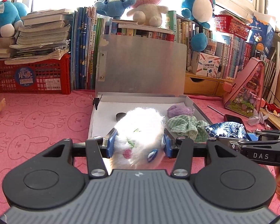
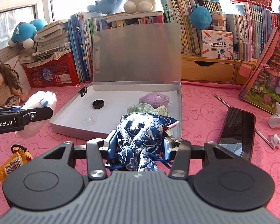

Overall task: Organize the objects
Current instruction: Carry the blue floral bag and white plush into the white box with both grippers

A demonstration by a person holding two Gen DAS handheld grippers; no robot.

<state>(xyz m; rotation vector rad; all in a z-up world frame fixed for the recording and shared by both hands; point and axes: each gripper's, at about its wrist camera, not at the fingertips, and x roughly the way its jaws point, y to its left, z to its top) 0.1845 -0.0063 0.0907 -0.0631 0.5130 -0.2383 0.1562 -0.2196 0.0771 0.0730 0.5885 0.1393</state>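
Clamping white plush point(image 1: 138, 136), blue pouch point(image 2: 140, 136) likewise

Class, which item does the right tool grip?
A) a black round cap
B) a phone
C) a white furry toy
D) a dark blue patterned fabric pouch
D: the right tool is shut on the dark blue patterned pouch, at the grey box's front edge.

A brown-haired doll point(image 2: 3, 85) is sitting at left; blue plush toys point(image 1: 195, 3) are resting above upright books point(image 2: 186, 26).

left gripper point(image 1: 138, 145) clamped on white plush toy point(image 1: 138, 130), right gripper point(image 2: 138, 145) clamped on blue pouch point(image 2: 140, 136)
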